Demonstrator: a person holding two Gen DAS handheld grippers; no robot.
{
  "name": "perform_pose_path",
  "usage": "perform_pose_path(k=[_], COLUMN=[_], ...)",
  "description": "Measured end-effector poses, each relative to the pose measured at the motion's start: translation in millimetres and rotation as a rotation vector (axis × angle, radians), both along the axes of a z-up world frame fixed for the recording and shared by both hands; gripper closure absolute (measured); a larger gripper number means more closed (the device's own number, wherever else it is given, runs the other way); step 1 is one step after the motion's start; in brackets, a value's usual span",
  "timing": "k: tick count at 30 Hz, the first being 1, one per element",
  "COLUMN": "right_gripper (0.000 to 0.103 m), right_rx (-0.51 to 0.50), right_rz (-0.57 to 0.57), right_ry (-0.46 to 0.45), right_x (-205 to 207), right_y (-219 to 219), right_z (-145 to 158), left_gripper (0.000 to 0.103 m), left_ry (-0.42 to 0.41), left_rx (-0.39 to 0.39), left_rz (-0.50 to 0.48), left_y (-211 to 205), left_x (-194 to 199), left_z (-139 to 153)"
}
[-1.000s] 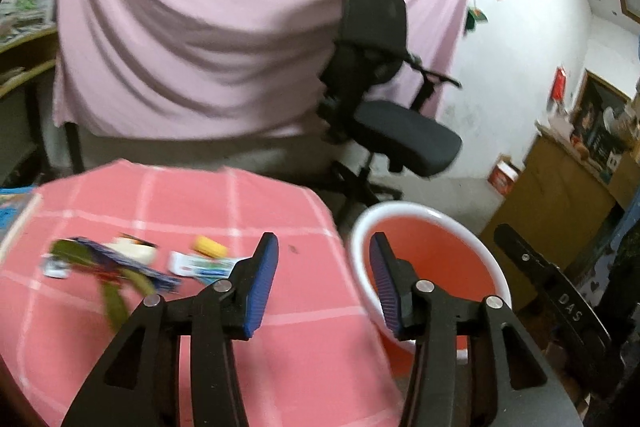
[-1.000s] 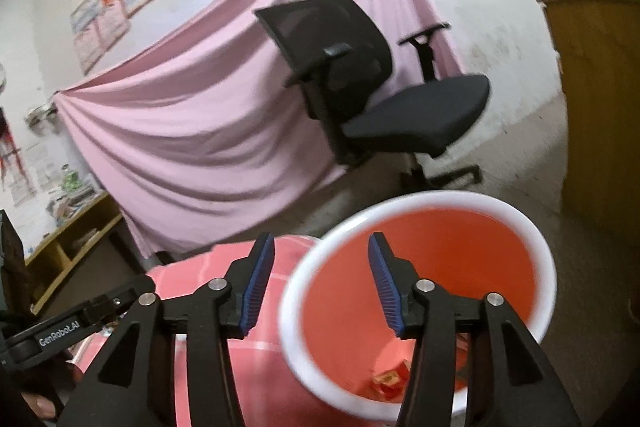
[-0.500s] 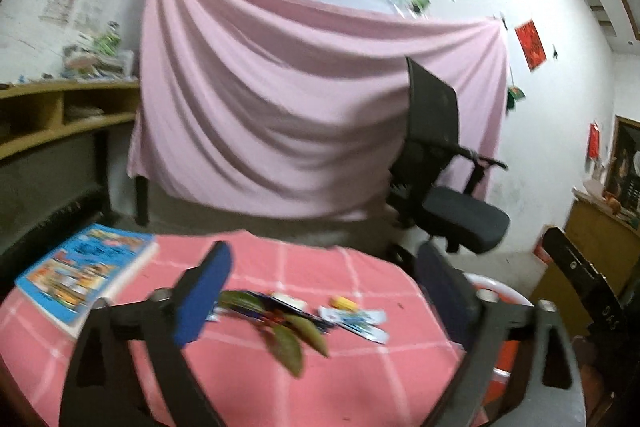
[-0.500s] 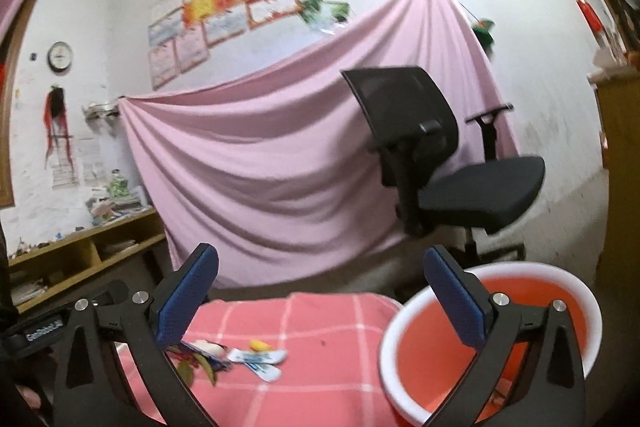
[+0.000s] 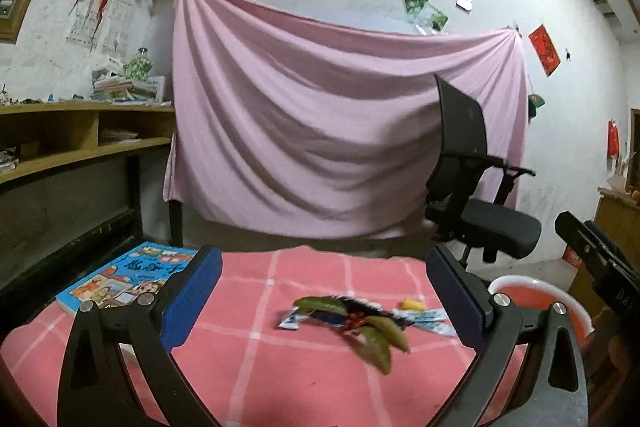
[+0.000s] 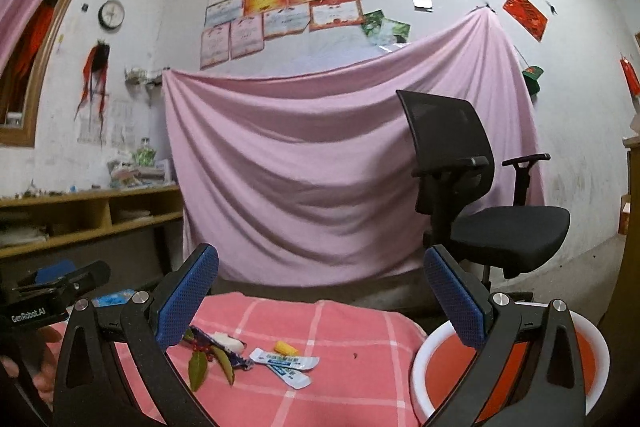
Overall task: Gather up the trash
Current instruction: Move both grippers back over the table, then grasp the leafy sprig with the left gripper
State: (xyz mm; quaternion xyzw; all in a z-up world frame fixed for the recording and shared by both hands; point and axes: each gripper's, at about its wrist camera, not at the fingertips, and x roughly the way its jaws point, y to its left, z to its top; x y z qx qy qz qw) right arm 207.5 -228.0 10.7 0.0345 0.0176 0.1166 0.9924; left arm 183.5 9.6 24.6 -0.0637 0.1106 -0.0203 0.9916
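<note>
Stock on your pink surface: flimsy sachets, limp leaves; pinch edges lightly, both claws, left claw and right claw, released, empty.

Counter covered in pink checked cloth. Lying on it: green leaves with red berries on a dark wrapper, white sachets, small yellow piece, all clustered together. Colourful book flat near the left edge, well apart from the cluster.
</note>
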Motion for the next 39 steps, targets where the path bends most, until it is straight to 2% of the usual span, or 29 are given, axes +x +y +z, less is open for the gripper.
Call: perform_pose_path(k=[5,11,13,14,15,16,17,18,20,23,27,29,31,34,36,39], right_gripper=[0.000,0.001,0.009,0.018,0.023,0.029,0.032,0.034,0.045,0.053,0.057,0.064,0.065,0.070,0.071,0.081], right_rx=[-0.042,-0.074,-0.069,-0.068,-0.073,-0.087,-0.096,-0.106,-0.128,-0.149,-0.173,-0.189,-0.204,-0.231,-0.245,-0.267], right_rz=[-0.001,0.058,0.092,0.107,0.123,0.136,0.150,0.174,0.211,0.251,0.298,0.327,0.347,0.381,0.393,0.414], right_ry=[0.042,0.165,0.235,0.272,0.312,0.347,0.372,0.404,0.449,0.495,0.539,0.562,0.583,0.624,0.647,0.672], right_x=[12.2,40.2,51.5,56.9,62.7,67.9,71.5,76.1,81.5,83.6,85.4,86.7,90.1,94.3,98.0,101.6], right_y=[9.9,24.1,28.5,30.9,34.0,37.5,40.1,44.0,50.6,56.5,65.2,69.8,74.2,79.8,82.3,87.8], right_z=[-7.8,-17.4,-23.7,-27.1,-31.0,-34.8,-37.7,-41.1,-45.5,-51.0,-56.6,-60.0,-62.6,-67.5,-70.1,-73.8], left_gripper=[0.003,0.004,0.007,0.013,0.018,0.029,0.036,0.039,0.047,0.058,0.063,0.066,0.070,0.071,0.071,0.071], left_ry=[0.085,0.210,0.246,0.268,0.290,0.322,0.345,0.378,0.425,0.471,0.489,0.494,0.509,0.527,0.542,0.562], left_rx=[-0.026,-0.012,-0.025,-0.033,-0.037,-0.042,-0.046,-0.054,-0.073,-0.090,-0.116,-0.114,-0.100,-0.105,-0.131,-0.191], left_rz=[-0.004,-0.003,-0.013,-0.023,-0.034,-0.049,-0.059,-0.072,-0.094,-0.113,-0.129,-0.150,-0.181,-0.215,-0.234,-0.250], left_y=[11.2,15.9,19.3,21.2,24.0,25.0,25.8,26.7,27.2,27.4,27.2,22.7,16.6,11.7,11.4,16.4], left_x=[21.3,53.2,62.0,66.7,71.4,77.2,80.5,85.1,90.6,97.1,92.7,90.1,91.2,94.0,97.3,106.1], left_z=[-8.6,-16.5,-22.5,-26.4,-29.4,-34.0,-36.7,-41.8,-49.4,-56.7,-60.3,-60.4,-61.6,-63.1,-65.4,-68.7])
